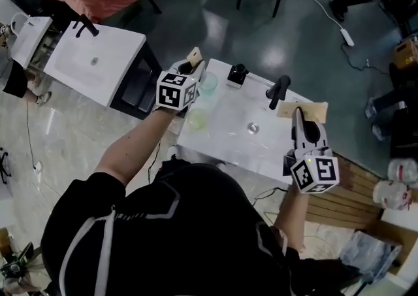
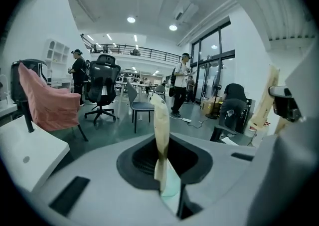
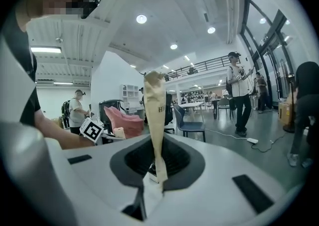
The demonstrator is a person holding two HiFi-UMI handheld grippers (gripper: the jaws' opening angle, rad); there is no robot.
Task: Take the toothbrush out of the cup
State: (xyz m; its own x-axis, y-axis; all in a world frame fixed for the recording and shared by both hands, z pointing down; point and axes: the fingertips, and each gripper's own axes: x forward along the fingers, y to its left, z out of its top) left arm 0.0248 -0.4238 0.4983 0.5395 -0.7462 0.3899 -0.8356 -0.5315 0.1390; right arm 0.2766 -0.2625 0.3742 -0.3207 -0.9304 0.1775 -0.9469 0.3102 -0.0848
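Both grippers hover over the white sink counter [image 1: 228, 138]. My left gripper [image 1: 193, 67] is shut on a tan paper packet [image 1: 194, 57], which stands upright between the jaws in the left gripper view [image 2: 161, 120]. A clear greenish cup [image 1: 208, 83] stands just right of that gripper, and a second yellowish cup [image 1: 196, 119] stands nearer the front edge. My right gripper [image 1: 299, 117] is shut on another tan packet [image 1: 312, 110], upright in the right gripper view [image 3: 155, 120]. I cannot make out a bare toothbrush in any view.
A black faucet [image 1: 279, 91] and a small black object [image 1: 237, 74] stand at the counter's back, with the drain [image 1: 253, 129] mid-counter. A second white counter [image 1: 98, 59] lies to the left. A wooden pallet [image 1: 346, 200] lies at the right. People stand far off [image 2: 179, 90].
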